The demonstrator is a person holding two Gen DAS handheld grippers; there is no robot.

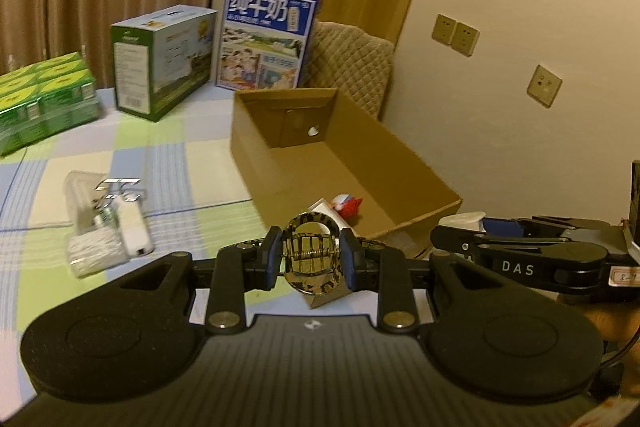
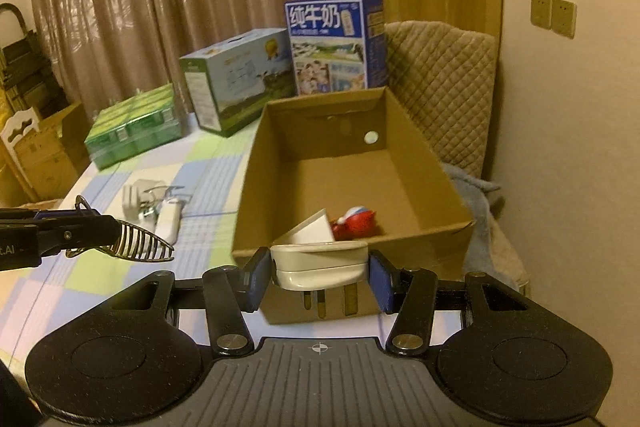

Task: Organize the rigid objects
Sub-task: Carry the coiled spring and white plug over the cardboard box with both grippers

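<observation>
My left gripper [image 1: 308,263] is clamped on a tortoiseshell hair claw [image 1: 310,255], low in the middle of its frame. My right gripper [image 2: 318,273] pinches a white plug adapter [image 2: 318,263], prongs pointing down, at centre bottom of its view. Both loads hang just short of the cardboard box's [image 2: 424,163] near wall, so I judge this the carrying step. Next I must clear the rim, then release beside the red toy [image 2: 356,223] inside.
</observation>
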